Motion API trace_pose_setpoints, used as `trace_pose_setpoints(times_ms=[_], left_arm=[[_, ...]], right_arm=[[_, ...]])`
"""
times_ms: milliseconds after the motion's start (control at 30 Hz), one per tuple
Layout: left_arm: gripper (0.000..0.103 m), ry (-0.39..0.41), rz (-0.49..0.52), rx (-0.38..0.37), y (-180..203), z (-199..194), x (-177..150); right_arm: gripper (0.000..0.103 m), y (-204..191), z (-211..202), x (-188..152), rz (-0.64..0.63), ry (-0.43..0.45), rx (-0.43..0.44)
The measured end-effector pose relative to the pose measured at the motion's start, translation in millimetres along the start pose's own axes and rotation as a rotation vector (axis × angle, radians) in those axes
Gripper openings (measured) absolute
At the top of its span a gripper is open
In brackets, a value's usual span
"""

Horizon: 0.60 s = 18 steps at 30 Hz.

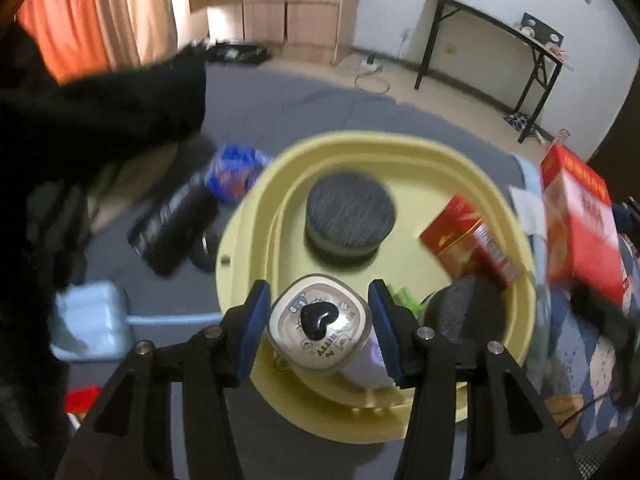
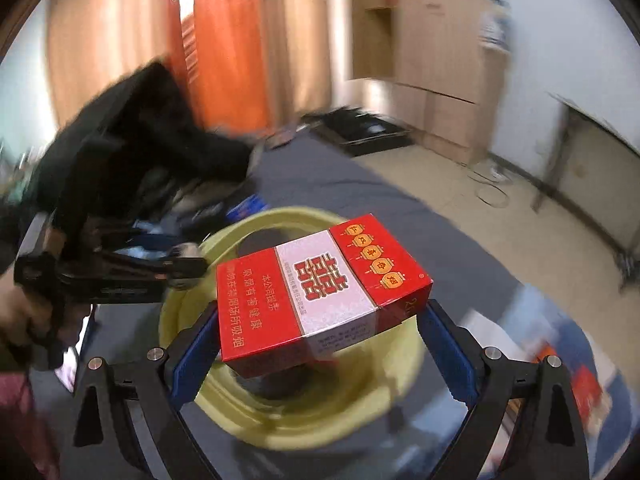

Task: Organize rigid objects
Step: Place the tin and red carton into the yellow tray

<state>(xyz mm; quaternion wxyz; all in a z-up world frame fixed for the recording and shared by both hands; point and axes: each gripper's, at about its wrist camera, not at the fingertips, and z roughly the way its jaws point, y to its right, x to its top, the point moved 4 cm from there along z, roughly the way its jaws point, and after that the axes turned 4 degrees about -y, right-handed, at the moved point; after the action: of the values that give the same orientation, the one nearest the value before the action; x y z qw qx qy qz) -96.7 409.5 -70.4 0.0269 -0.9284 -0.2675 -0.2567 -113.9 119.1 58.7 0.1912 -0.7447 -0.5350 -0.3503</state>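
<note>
Carrying a red-and-white cigarette box (image 2: 326,294) over the yellow basin (image 2: 192,308), the right gripper (image 2: 320,332) has its blue pads clamped on the box's two narrow ends, with the printed face up and tilted. The box looks light, stiff cardboard that would dent under a hard squeeze, so holding it across its length at the ends seems the sound grip.

In the left wrist view, the left gripper (image 1: 318,330) holds a small rounded cup (image 1: 318,322) with a black heart on its lid, the pads pressed on its opposite sides, just above the basin's near rim (image 1: 240,248). Its smooth plastic is probably slick and light; a grip low on the body, under the lid's edge, looks safest.

A dark round speaker-like puck (image 1: 350,218) and another red box (image 1: 470,240) already lie inside. A larger red carton (image 1: 580,224) stands outside the basin.
</note>
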Motion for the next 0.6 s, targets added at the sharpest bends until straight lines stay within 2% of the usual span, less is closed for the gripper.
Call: trace_pose_setpoints(times_ms=[67, 167, 233, 300, 367, 500, 567, 600], left_arm=[[0.052, 0.015, 0.020, -0.017, 2, 10, -3], [0.052, -0.010, 0.028, -0.033, 4, 26, 0], [0.052, -0.016, 0.026, -0.031, 3, 36, 2], [0.052, -0.013, 0.015, -0.039, 3, 43, 5], [0.053, -0.015, 0.004, -0.052, 3, 49, 6], [0.054, 0.011, 0.013, -0.062, 6, 49, 8], [0.072, 0.035, -0.001, -0.094, 5, 39, 9], [0.076, 0.047, -0.013, -0.099, 4, 32, 11]], right_arm=[[0.095, -24, 12, -5, -0.079, -0.034, 0.011], [0.095, -44, 28, -19, -0.115, -0.074, 0.028], [0.095, -38, 45, -23, -0.143, -0.122, -0.012], [0.095, -31, 57, -18, -0.110, -0.146, -0.018], [0.095, -28, 63, -13, -0.086, -0.150, -0.009], [0.096, -35, 70, -22, -0.119, -0.155, -0.021], [0.097, -33, 67, -18, -0.111, -0.165, -0.024], [0.097, -33, 66, -18, -0.111, -0.162, -0.015]])
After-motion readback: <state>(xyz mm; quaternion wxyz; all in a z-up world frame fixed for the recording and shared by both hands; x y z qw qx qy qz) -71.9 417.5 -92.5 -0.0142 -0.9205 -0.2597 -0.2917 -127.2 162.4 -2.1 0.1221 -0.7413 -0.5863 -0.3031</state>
